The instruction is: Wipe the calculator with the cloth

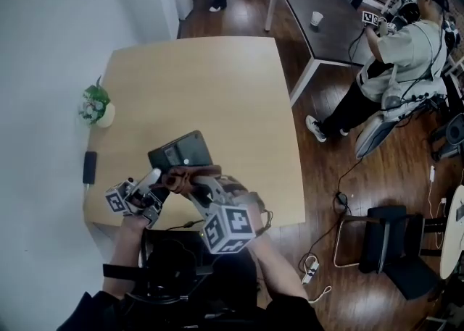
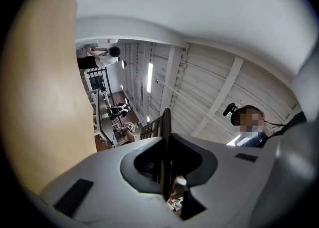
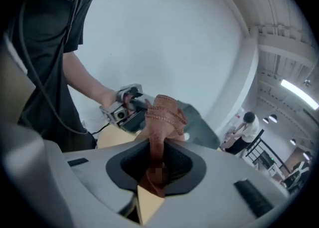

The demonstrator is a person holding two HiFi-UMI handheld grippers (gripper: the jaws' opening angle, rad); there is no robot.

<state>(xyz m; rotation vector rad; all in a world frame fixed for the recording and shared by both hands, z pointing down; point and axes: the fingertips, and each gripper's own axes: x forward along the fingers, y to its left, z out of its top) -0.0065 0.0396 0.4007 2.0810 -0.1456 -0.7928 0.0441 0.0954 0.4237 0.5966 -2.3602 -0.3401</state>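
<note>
Right gripper (image 3: pixel 158 159) sits closest, jaws pinched tight on a bunched reddish-brown knit cloth (image 3: pixel 163 114) that pokes out past the tips. Just beyond that wad is the dark flat slab calculator (image 1: pixel 181 153), apparently tilted up off the pale wooden table (image 1: pixel 217 83). The left gripper (image 2: pixel 167 157) has its jaws clamped on the calculator's thin edge.

Looks like the wiping step itself, though I can't tell if the cloth is actually touching. Next it needs strokes across the face while the left grip holds firm.

A small potted plant (image 1: pixel 96 105) and a black oblong gadget (image 1: pixel 89 166) sit well outside the left jaws, so nothing's blocking.
</note>
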